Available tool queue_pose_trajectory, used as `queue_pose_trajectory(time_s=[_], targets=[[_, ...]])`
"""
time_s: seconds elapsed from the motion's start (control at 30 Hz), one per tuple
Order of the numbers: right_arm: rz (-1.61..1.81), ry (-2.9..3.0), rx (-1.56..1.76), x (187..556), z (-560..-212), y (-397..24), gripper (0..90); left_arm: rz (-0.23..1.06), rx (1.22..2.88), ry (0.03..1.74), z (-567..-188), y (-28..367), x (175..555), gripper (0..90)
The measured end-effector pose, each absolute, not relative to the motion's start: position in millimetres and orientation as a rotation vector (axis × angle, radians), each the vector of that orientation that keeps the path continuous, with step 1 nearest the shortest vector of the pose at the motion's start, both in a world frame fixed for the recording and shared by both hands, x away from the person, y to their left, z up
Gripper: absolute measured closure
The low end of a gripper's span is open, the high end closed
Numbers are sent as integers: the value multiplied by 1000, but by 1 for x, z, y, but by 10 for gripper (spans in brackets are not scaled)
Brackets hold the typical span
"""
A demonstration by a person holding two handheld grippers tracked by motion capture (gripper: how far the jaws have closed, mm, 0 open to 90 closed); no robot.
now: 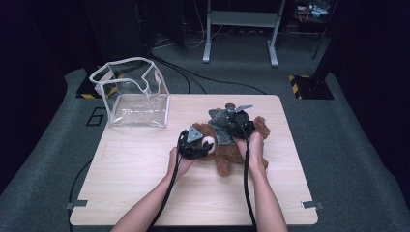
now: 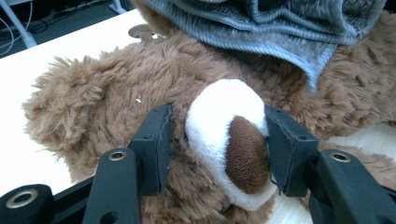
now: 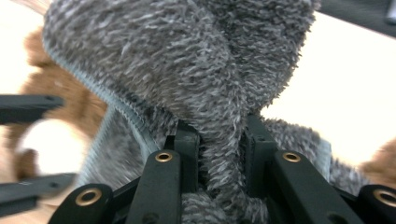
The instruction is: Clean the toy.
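Observation:
A brown teddy bear (image 1: pixel 225 157) lies on the wooden table (image 1: pixel 145 183), with a grey fleece garment (image 1: pixel 220 126) over its upper body. My left gripper (image 1: pixel 205 147) comes in from the left. In its own view the left gripper (image 2: pixel 219 144) has its two pads on either side of the bear's white muzzle (image 2: pixel 219 112), shut on it, with the brown nose between them. My right gripper (image 1: pixel 237 126) sits over the bear's far side. The right gripper (image 3: pixel 222 149) is shut on a raised fold of the grey garment (image 3: pixel 177 60).
A clear plastic bag with white trim (image 1: pixel 135 94) stands open at the table's back left corner. Bare tabletop lies in front of the bear and to the left. Dark floor and a metal stand's feet (image 1: pixel 239 53) lie beyond the table.

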State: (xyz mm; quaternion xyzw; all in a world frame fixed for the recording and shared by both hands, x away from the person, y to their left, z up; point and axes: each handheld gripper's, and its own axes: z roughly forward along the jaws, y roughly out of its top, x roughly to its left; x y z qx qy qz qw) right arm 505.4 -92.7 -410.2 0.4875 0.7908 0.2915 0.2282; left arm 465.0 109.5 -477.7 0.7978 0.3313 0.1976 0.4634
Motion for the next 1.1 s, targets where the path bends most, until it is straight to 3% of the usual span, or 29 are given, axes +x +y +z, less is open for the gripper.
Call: queue_pose_trajectory(time_s=[0.3,0.67,0.93,1.1], targets=[[655,2093,1370,505,-406,-118,728,485,1959,813,-478,110,465,466],[573,1936,1557,507,-408,-181,729,481,1960,813,-478,110,466,465],[802,1982,1442,491,-382,-147,726,485,1965,815,-477,110,466,466],[866,2120,1361,490,-390,-109,724,483,1968,817,-477,110,466,466]])
